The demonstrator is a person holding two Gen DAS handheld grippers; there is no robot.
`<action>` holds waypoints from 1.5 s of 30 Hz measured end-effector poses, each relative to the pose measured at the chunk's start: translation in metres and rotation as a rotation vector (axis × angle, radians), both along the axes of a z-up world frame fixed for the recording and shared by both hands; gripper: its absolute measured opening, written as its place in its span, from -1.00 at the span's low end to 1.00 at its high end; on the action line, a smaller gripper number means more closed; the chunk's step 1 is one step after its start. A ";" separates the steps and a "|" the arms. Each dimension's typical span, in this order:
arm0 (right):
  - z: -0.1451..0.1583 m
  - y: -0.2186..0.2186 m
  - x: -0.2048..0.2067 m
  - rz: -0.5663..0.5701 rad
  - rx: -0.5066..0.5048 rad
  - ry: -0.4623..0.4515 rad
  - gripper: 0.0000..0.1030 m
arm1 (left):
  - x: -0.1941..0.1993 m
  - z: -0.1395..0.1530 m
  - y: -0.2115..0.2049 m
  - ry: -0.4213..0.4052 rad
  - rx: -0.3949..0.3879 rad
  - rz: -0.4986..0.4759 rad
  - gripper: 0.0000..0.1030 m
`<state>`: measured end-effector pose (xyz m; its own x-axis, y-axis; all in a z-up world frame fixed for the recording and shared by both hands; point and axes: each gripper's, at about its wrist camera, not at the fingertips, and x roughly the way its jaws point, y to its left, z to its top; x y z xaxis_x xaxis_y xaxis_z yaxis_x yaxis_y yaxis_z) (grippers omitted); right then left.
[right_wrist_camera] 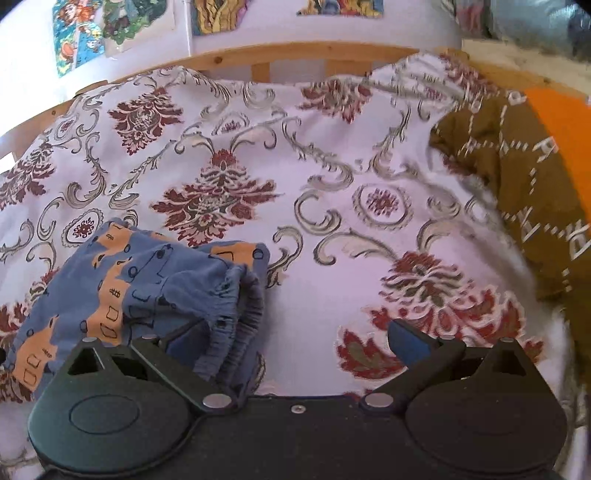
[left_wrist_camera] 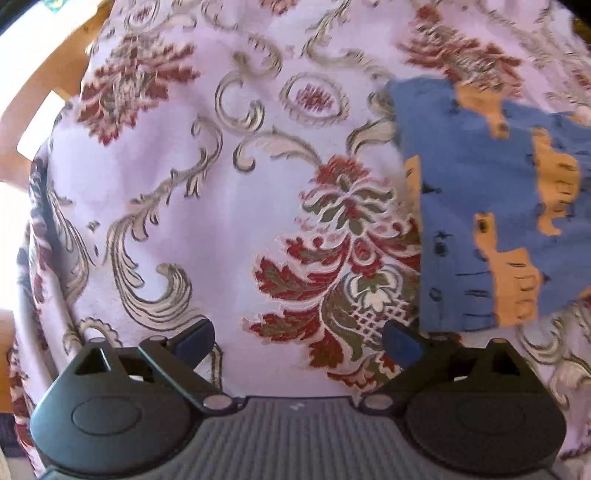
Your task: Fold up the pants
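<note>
The pants (left_wrist_camera: 491, 206) are small, blue with orange patches and black marks. In the left wrist view they lie folded flat on the floral bedspread (left_wrist_camera: 207, 184), right of centre. My left gripper (left_wrist_camera: 297, 341) is open and empty above the bedspread, just left of the pants' near corner. In the right wrist view the pants (right_wrist_camera: 140, 291) lie at lower left, with the gathered waistband (right_wrist_camera: 243, 321) towards me. My right gripper (right_wrist_camera: 295, 341) is open and empty; its left finger (right_wrist_camera: 184, 341) is at the waistband, and I cannot tell whether it touches it.
A brown cloth with white letters (right_wrist_camera: 517, 192) and an orange piece (right_wrist_camera: 561, 140) lie at the right of the bed. A wooden bed rail (right_wrist_camera: 258, 61) runs along the far edge, below a wall with colourful pictures (right_wrist_camera: 110, 26).
</note>
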<state>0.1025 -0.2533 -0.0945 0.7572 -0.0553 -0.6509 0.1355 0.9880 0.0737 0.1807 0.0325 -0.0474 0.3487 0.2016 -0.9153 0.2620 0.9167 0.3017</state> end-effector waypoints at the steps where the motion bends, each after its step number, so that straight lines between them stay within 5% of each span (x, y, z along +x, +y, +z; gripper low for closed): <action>1: 0.003 0.000 -0.003 0.009 0.002 -0.016 0.99 | -0.005 0.008 -0.001 -0.038 -0.041 -0.022 0.99; 6: 0.005 0.000 -0.002 0.026 0.046 -0.060 0.99 | -0.002 0.025 -0.015 -0.138 -0.228 -0.146 1.00; 10: 0.007 -0.003 -0.001 0.099 0.105 -0.072 0.99 | 0.029 0.012 -0.031 -0.101 -0.382 -0.227 1.00; 14: 0.009 -0.018 0.010 0.253 0.268 -0.022 0.99 | 0.057 -0.019 -0.030 -0.019 -0.547 -0.230 1.00; 21: -0.015 -0.043 0.036 0.374 0.375 0.123 0.99 | 0.070 -0.045 -0.020 0.012 -0.549 -0.170 1.00; 29: -0.024 -0.049 0.038 0.367 0.530 0.072 0.99 | 0.073 -0.051 -0.022 0.010 -0.523 -0.183 1.00; 45: -0.036 -0.048 0.035 0.337 0.621 0.042 0.99 | 0.075 -0.050 -0.017 0.013 -0.565 -0.165 1.00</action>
<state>0.1379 -0.3011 -0.1306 0.6413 0.5689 -0.5149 -0.1552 0.7534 0.6390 0.2558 0.0152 -0.0977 0.3218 -0.3746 -0.8696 0.4155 0.8811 -0.2258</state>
